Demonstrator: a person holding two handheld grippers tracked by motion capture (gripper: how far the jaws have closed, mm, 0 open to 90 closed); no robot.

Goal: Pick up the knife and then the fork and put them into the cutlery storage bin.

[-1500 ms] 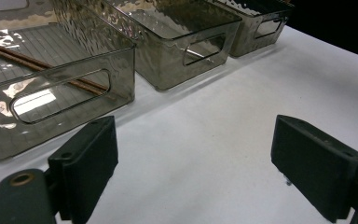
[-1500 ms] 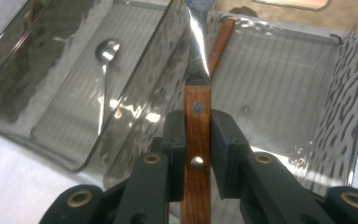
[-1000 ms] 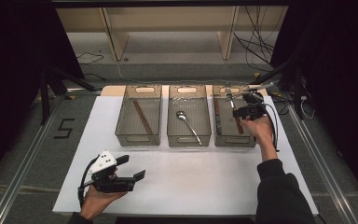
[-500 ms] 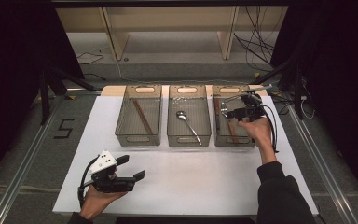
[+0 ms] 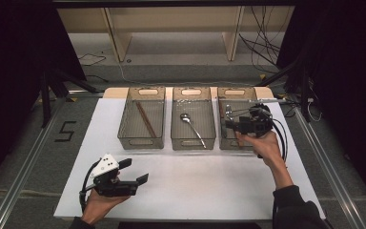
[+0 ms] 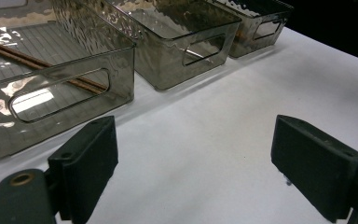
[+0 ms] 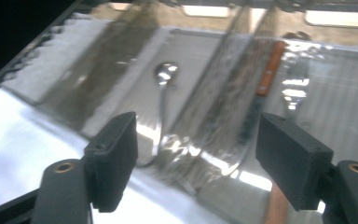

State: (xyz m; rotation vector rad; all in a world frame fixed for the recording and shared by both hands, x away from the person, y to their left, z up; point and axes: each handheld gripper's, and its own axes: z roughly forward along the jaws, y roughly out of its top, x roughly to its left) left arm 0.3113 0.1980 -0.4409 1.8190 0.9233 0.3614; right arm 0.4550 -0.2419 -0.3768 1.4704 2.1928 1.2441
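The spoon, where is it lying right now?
In the high view the spoon lies inside the middle bin of three, between the bin with chopsticks and the right bin.

This looks like a lab recording station rather than a home. A white table [image 5: 186,186] stands inside a dark metal frame [image 5: 47,90] hung with black curtains, and floor rails [image 5: 24,162] run along both sides. Loose cables [image 5: 262,47] trail over the grey floor beyond a bare wooden shelf unit [image 5: 171,24]. A taped numeral 5 [image 5: 65,131] marks the floor, left of the table.
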